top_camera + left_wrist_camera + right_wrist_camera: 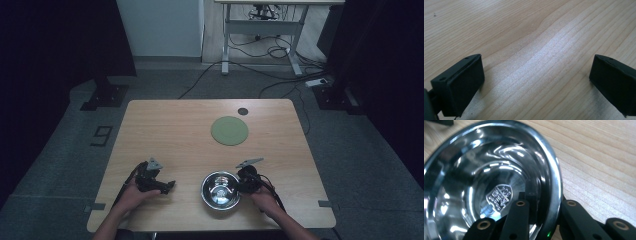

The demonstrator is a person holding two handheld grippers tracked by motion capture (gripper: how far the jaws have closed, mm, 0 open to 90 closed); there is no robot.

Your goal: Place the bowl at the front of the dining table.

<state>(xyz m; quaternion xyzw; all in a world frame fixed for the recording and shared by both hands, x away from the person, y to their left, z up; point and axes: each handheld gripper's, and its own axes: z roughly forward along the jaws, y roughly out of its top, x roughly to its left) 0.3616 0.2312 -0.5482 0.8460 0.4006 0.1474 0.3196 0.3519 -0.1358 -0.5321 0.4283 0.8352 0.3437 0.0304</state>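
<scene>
A person's right gripper (242, 185) is clamped on the right rim of a shiny round steel bowl (220, 190), one jaw inside the wall, one outside. The bowl sits near the front edge of a pale wooden table (170, 130). The left gripper (168, 187) rests nearby on bare wood, jaws wide apart and holding nothing.

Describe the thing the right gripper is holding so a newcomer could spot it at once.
On the wooden table, look at the near edge, right of centre. There the right gripper pinches the rim of a steel bowl. It is shiny and deep, unlike the flat green disc farther back.
</scene>
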